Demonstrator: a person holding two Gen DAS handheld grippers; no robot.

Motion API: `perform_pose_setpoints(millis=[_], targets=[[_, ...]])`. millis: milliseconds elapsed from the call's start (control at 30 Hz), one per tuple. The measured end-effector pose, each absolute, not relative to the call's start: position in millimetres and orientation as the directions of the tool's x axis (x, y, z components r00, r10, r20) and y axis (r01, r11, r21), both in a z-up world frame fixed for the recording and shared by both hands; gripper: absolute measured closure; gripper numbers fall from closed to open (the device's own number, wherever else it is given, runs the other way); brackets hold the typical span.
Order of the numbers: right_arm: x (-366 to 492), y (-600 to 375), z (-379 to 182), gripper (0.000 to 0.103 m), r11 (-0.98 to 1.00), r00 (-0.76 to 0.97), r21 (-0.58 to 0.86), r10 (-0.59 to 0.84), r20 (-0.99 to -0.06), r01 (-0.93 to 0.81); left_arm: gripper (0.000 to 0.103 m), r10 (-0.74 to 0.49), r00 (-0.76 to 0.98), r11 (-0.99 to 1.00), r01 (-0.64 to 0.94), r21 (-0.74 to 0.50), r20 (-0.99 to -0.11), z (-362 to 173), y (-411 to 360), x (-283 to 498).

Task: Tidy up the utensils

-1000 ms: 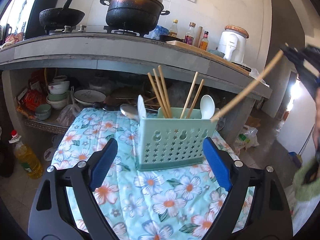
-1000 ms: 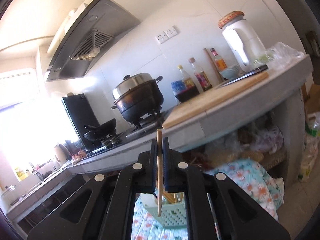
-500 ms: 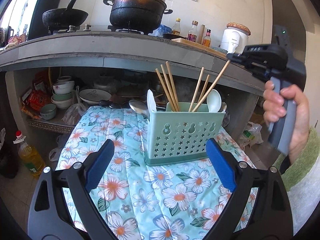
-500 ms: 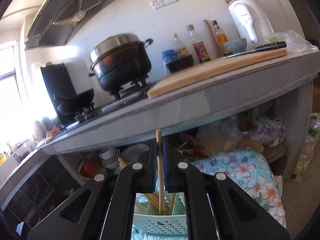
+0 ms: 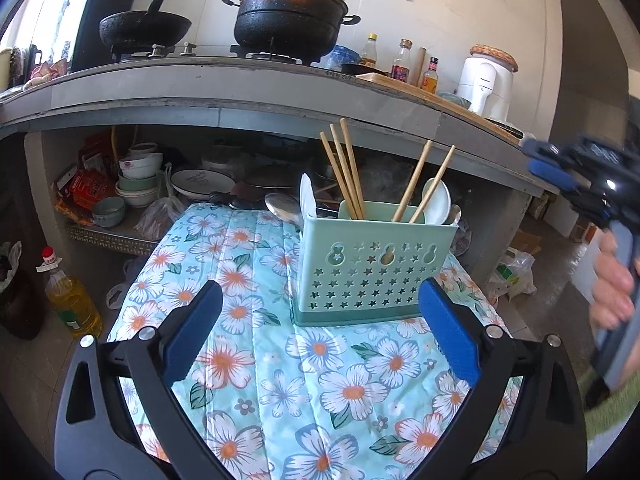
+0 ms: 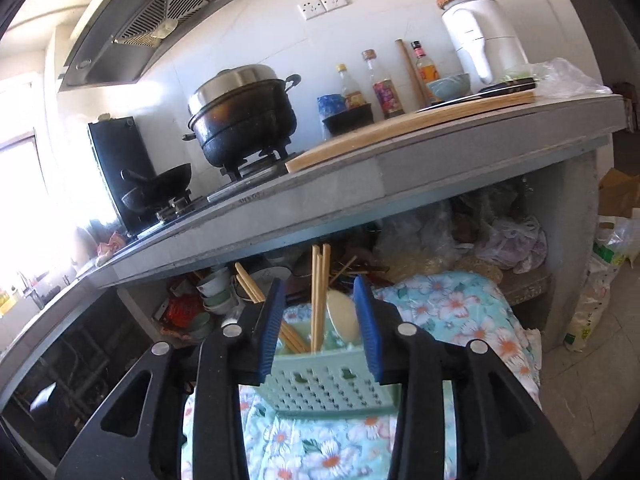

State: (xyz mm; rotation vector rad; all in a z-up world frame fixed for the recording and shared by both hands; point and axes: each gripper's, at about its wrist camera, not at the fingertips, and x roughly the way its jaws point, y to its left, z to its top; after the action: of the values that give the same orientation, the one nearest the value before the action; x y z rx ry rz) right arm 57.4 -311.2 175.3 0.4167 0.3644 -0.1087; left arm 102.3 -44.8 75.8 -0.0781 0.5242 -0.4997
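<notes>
Chopsticks point(image 5: 347, 168) stand in the green caddy point(image 5: 370, 270), which sits on the flowered tabletop point(image 5: 280, 380) just past the left hand-held gripper point(image 5: 320, 336), at about 12 o'clock from it. That gripper has its blue pads wide apart and holds nothing. Three sticks lean at the caddy's left end, two more lean near its right end beside a white spoon point(image 5: 438, 200), and a metal spoon point(image 5: 282, 208) lies at 11 o'clock behind the caddy. At 3 o'clock the right hand-held gripper point(image 5: 552, 164) shows only as a blurred shape with the person's fingers point(image 5: 612, 296) on the handle, so its jaws cannot be read here. I judge the step to be a release just made over the caddy; the next move calls for finding any utensil not yet stowed, perhaps the metal spoon.

From the right wrist, the right hand-held gripper point(image 6: 320, 328) is parted and empty, directly above the caddy point(image 6: 320, 384). Upright chopsticks point(image 6: 320, 296) and the white spoon point(image 6: 342, 316) rise between the pads without touching them, as far as I can tell. The caddy's inner dividers are hidden by the fingers, so which compartment holds what is unclear. The dim shelf beneath the counter is too cluttered to sort.
</notes>
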Motion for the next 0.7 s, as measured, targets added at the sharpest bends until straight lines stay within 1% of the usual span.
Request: perform_pose_setpoints(millis=[67, 133, 167, 233, 267, 300, 367, 433, 567, 700], targets=[[40, -308, 167, 0.058, 0.911, 0.92, 0.358, -0.056, -0.387, 0.206, 0.009, -0.455, 0.759, 0.889, 0.414, -0.194, -0.466, 78, -46, 101], [27, -303, 156, 0.049, 0.912, 0.896, 0.321, -0.1, -0.433, 0.257, 0.009, -0.425, 0.776, 0.904, 0.387, -0.18, -0.467, 80, -48, 99], [22, -299, 150, 0.047, 0.911, 0.878, 0.294, -0.132, -0.46, 0.29, 0.009, -0.41, 0.784, 0.911, 0.374, -0.172, -0.467, 81, -49, 98], [17, -289, 136, 0.037, 0.91, 0.829, 0.214, -0.202, -0.522, 0.356, 0.009, -0.384, 0.795, 0.922, 0.353, -0.156, -0.47, 82, -52, 96], [16, -284, 130, 0.035, 0.909, 0.807, 0.178, -0.228, -0.546, 0.377, 0.009, -0.366, 0.8, 0.93, 0.339, -0.145, -0.475, 83, -53, 95], [14, -278, 124, 0.031, 0.907, 0.786, 0.143, -0.254, -0.564, 0.396, 0.009, -0.349, 0.805, 0.936, 0.326, -0.135, -0.48, 83, -54, 94], [13, -269, 116, 0.026, 0.902, 0.752, 0.076, -0.304, -0.585, 0.425, 0.009, -0.297, 0.816, 0.953, 0.286, -0.099, -0.496, 84, -57, 93], [11, -264, 111, 0.02, 0.897, 0.736, 0.035, -0.339, -0.586, 0.441, 0.009, -0.23, 0.831, 0.97, 0.238, -0.05, -0.506, 84, -59, 92], [12, -254, 107, 0.014, 0.887, 0.708, -0.038, -0.392, -0.588, 0.46, 0.009, -0.067, 0.869, 0.991, 0.114, 0.067, -0.49, 87, -60, 90], [18, -250, 105, 0.012, 0.883, 0.687, -0.085, -0.416, -0.595, 0.462, 0.009, 0.006, 0.862, 0.99, 0.066, 0.124, -0.506, 90, -56, 94]])
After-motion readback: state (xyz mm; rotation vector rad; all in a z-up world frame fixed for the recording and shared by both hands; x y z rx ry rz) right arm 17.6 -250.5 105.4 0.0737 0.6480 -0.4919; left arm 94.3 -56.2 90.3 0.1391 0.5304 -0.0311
